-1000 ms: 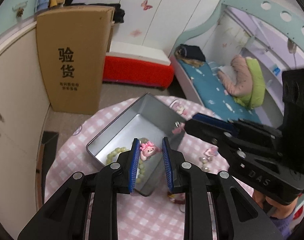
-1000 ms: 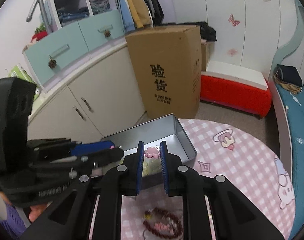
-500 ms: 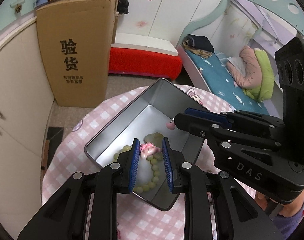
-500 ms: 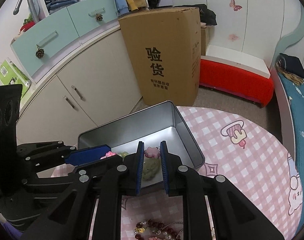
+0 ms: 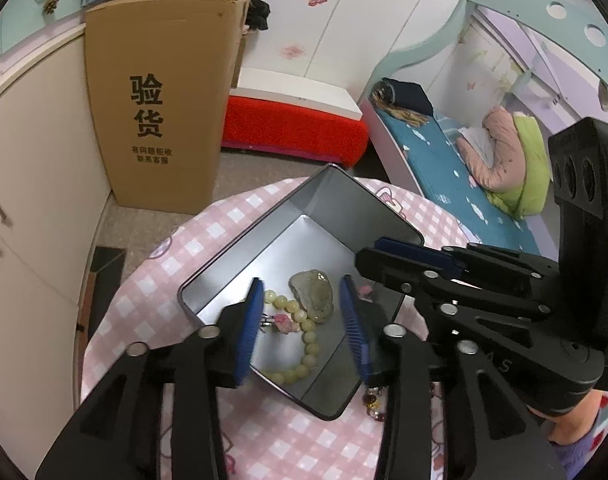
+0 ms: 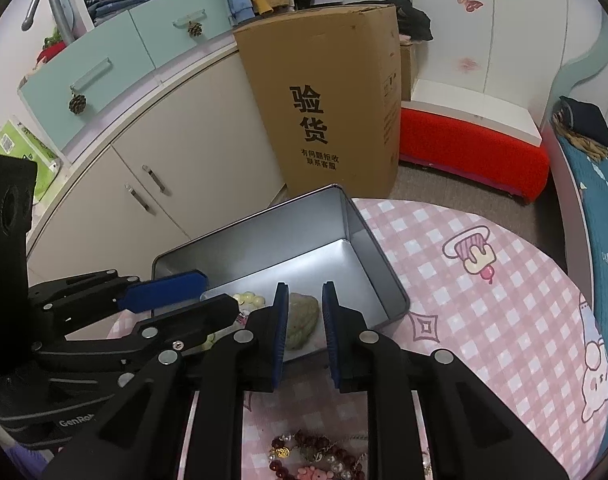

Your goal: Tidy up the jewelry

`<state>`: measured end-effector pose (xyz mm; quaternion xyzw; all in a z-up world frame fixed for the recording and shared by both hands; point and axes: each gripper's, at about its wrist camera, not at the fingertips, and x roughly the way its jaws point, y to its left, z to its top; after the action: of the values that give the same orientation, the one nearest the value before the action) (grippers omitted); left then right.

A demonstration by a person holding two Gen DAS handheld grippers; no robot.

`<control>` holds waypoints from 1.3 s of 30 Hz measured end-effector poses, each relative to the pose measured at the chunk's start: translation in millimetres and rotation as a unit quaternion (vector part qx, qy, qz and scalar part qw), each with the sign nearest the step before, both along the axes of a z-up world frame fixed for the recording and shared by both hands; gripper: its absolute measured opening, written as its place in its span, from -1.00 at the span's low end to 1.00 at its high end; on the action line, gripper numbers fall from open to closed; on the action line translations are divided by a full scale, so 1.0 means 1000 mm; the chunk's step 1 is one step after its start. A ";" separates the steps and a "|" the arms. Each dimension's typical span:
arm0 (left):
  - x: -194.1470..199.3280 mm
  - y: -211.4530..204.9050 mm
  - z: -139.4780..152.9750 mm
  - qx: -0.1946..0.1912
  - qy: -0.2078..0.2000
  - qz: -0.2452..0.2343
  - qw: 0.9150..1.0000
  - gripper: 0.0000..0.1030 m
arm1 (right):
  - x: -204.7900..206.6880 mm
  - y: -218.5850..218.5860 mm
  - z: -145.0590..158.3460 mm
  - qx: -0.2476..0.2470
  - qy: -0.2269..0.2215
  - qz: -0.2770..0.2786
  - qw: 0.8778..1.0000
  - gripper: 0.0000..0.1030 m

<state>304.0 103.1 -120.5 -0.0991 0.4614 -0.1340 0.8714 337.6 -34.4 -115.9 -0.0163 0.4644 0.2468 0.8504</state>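
Observation:
A silver metal tin point(image 5: 336, 204) point(image 6: 291, 220) stands open on the pink checked table point(image 5: 263, 432). Inside lie a pale green bead bracelet point(image 5: 304, 344), a green jade stone point(image 5: 314, 294) point(image 6: 301, 320) and a small pink charm clip point(image 5: 283, 322). My left gripper point(image 5: 301, 326) is open and empty above the tin. My right gripper point(image 6: 302, 332) is open and empty over the tin's near edge; it shows at the right of the left wrist view point(image 5: 424, 264). A second pink charm point(image 5: 364, 290) lies by the tin's right wall.
A dark red bead bracelet with gold charms point(image 6: 316, 456) lies on the table in front of the tin. A tall cardboard box point(image 6: 328, 92), cream cabinets point(image 6: 151, 168), a red bench point(image 6: 472, 152) and a bed point(image 5: 444, 152) surround the table.
Both grippers were shut on pink charms and have opened. The left's charm now lies in the tin on the bracelet; the right's is gone from its jaws. Both moved closer over the tin.

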 end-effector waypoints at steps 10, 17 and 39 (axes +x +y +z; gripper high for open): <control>-0.035 -0.019 0.035 0.009 -0.053 -0.011 0.998 0.13 | -0.030 -0.033 0.033 0.016 -0.039 -0.008 0.999 -0.37; -0.073 -0.047 0.052 0.027 -0.103 -0.024 0.994 0.14 | -0.065 -0.085 0.041 0.007 -0.066 -0.038 0.997 -0.30; -0.056 -0.152 -0.020 0.081 -0.033 -0.082 0.993 0.19 | -0.090 -0.190 -0.035 0.000 -0.017 -0.133 0.991 -0.30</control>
<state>248.1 -49.1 -140.4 0.0144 0.4484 -0.1701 0.8774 247.5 -224.5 -150.7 0.0413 0.4481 0.1307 0.8834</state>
